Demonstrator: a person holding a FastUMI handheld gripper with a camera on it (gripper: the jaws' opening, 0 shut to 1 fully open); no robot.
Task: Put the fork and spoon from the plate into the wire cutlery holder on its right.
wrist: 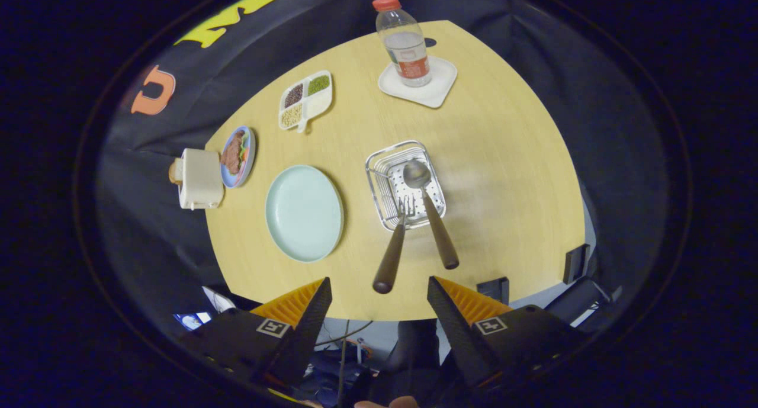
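Gripper: your gripper (379, 292) has its fingers spread wide with nothing between them, held high above the near edge of the round pale wooden table (503, 177).
Fork: the steel fork with a dark brown wooden handle (395, 245) stands tines-down in the wire holder, its handle leaning back toward your fingers.
Spoon: the steel spoon with a dark brown wooden handle (429, 209) is in the same holder, bowl down, just right of the fork, handle also tilted toward you.
Holder: the square chrome wire cutlery holder with a perforated base (379, 183) sits just ahead of your fingers, to the right of the plate.
Plate: the round pale mint-green plate (304, 212) lies bare, left of the holder.
Beyond: a clear plastic water bottle with a red cap (404, 41) stands on a white square coaster (441, 82); a white divided dish of grains and beans (305, 99) lies to its left.
Far left: a small blue plate of food (238, 156) touches a white toaster (200, 178) at the table's edge.
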